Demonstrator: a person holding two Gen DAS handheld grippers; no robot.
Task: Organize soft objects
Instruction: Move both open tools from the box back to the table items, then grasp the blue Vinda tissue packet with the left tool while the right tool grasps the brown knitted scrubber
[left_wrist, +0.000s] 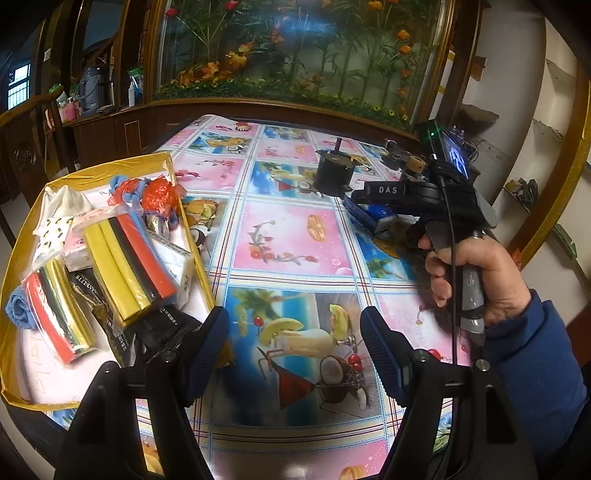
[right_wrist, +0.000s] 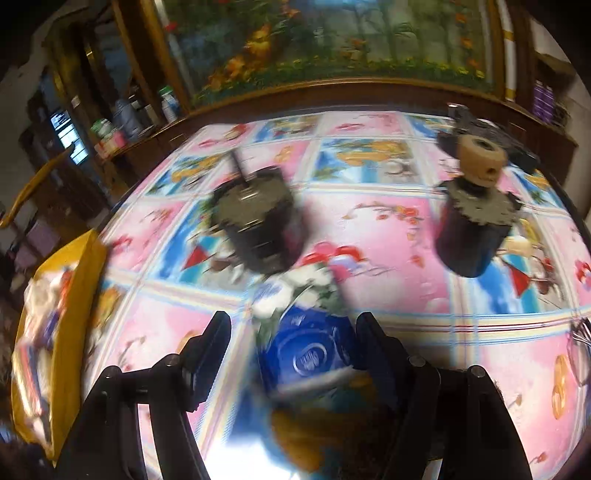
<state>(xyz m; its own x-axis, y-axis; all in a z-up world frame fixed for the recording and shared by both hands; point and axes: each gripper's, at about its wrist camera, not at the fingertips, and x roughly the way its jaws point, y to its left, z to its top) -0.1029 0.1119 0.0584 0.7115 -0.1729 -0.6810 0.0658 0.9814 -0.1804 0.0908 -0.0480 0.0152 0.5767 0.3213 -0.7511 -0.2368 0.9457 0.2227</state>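
A yellow box (left_wrist: 186, 236) at the table's left holds several soft things: a pack of yellow, black and red sponges (left_wrist: 129, 264), tissue packs, a blue cloth (left_wrist: 18, 308) and red plastic. My left gripper (left_wrist: 293, 350) is open and empty above the tablecloth, just right of the box. My right gripper (right_wrist: 291, 354) is open around a blue-and-white tissue pack (right_wrist: 306, 350) lying on the table; that view is blurred. In the left wrist view the right gripper (left_wrist: 391, 194) is over the same blue pack (left_wrist: 369, 216).
A black motor (left_wrist: 332, 173) stands mid-table, also in the right wrist view (right_wrist: 258, 225). A second motor with a tan wheel (right_wrist: 476, 210) stands at the right. A flowered tablecloth (left_wrist: 288, 236) covers the table. A wooden cabinet runs along the far edge.
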